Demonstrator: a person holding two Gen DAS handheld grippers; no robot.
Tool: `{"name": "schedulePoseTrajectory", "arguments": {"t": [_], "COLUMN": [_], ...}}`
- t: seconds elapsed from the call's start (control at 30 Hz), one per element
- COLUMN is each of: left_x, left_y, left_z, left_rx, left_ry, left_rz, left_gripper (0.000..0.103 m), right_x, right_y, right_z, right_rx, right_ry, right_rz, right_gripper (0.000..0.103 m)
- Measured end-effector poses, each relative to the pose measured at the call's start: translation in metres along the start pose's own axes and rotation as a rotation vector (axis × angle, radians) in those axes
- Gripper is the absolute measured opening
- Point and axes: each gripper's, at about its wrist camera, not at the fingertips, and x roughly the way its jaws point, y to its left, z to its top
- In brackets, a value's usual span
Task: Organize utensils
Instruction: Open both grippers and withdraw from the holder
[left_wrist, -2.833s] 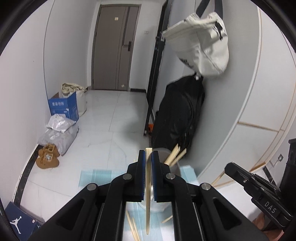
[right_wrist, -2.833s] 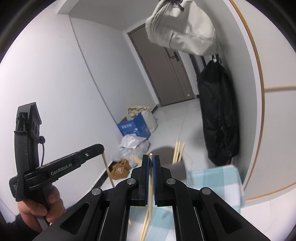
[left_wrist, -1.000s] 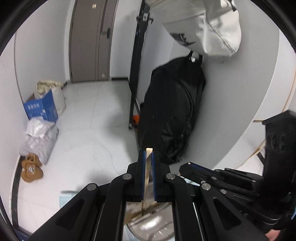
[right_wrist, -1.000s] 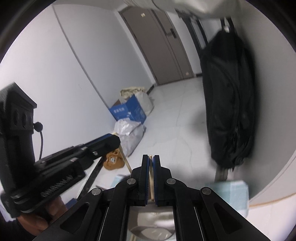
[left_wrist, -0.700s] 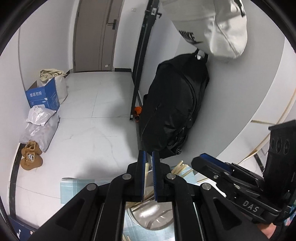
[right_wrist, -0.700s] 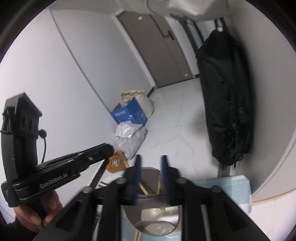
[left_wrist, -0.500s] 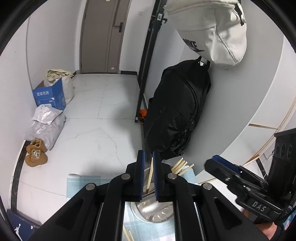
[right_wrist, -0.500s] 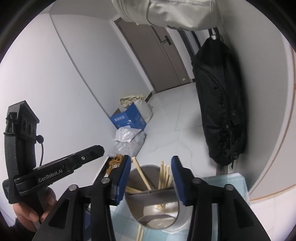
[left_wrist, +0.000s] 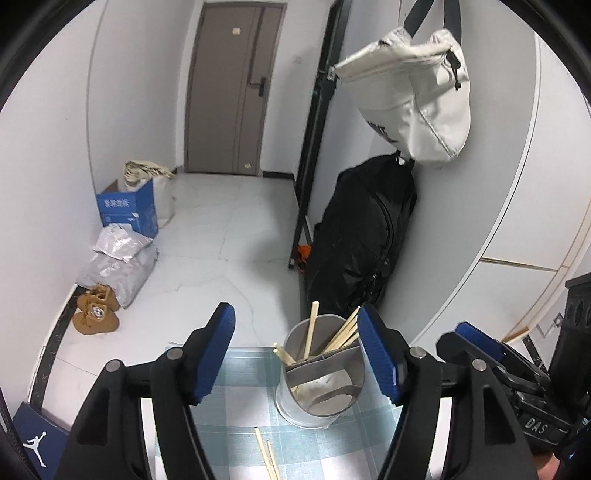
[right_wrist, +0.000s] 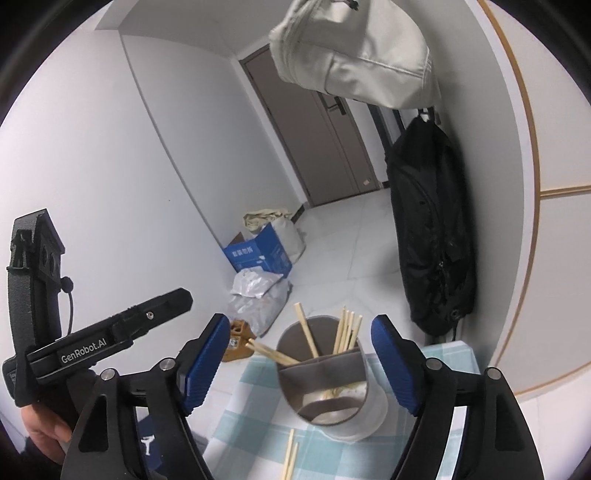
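A metal utensil holder (left_wrist: 320, 384) with inner dividers stands on the checked cloth, with several wooden chopsticks (left_wrist: 343, 332) leaning in its far compartments. Two loose chopsticks (left_wrist: 266, 456) lie on the cloth in front of it. My left gripper (left_wrist: 295, 317) hangs above and behind the holder; its jaws are opening and nothing is between the pads. In the right wrist view the holder (right_wrist: 332, 376) and its chopsticks (right_wrist: 347, 328) sit just beyond my right gripper (right_wrist: 300, 323), whose jaws are also opening and hold nothing. More loose chopsticks (right_wrist: 290, 458) lie near it.
The blue-and-white checked cloth (left_wrist: 236, 391) covers a small table whose far edge drops to a white floor. A black bag (left_wrist: 362, 236) and a hanging white bag (left_wrist: 417, 103) are on the right wall. A blue box (left_wrist: 127, 210), grey parcels and brown shoes (left_wrist: 94, 314) sit left. A hand (right_wrist: 40, 432) holds the left gripper's handle.
Both grippers were shut on a chopstick each over the holder. They have let the chopsticks go into it, spread their jaws wide, and drawn back and upward.
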Motion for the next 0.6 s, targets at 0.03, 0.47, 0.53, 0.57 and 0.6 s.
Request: {"name": "schedulePoseTrajectory", "arguments": {"t": [0.03, 0.47, 0.53, 0.57, 0.6], "left_x": [-0.001, -0.014, -0.016, -0.016, -0.016], "left_y": [0.001, 0.01, 0.013, 0.015, 0.016], "left_z": [-0.001, -0.035, -0.04, -0.044, -0.046], "left_rx": [-0.001, -0.028, -0.037, -0.04, -0.042], "left_ry": [-0.001, -0.006, -0.006, -0.007, -0.008], "left_rz": [0.005, 0.071, 0.074, 0.077, 0.081], "left_gripper": [0.065, 0.067, 0.068, 0.069, 0.075], "right_x": [-0.004, -0.024, -0.026, -0.027, -0.027], "right_y": [0.001, 0.019, 0.021, 0.022, 0.022], "right_z": [-0.002, -0.036, -0.043, -0.046, -0.05], "right_rx": [-0.002, -0.081, -0.104, -0.112, -0.117], "right_ry": [-0.006, -0.027, -0.043, -0.048, -0.048], "right_rz": [-0.003, -0.03, -0.069, -0.076, -0.08], "right_gripper": [0.085, 0.101, 0.103, 0.103, 0.103]}}
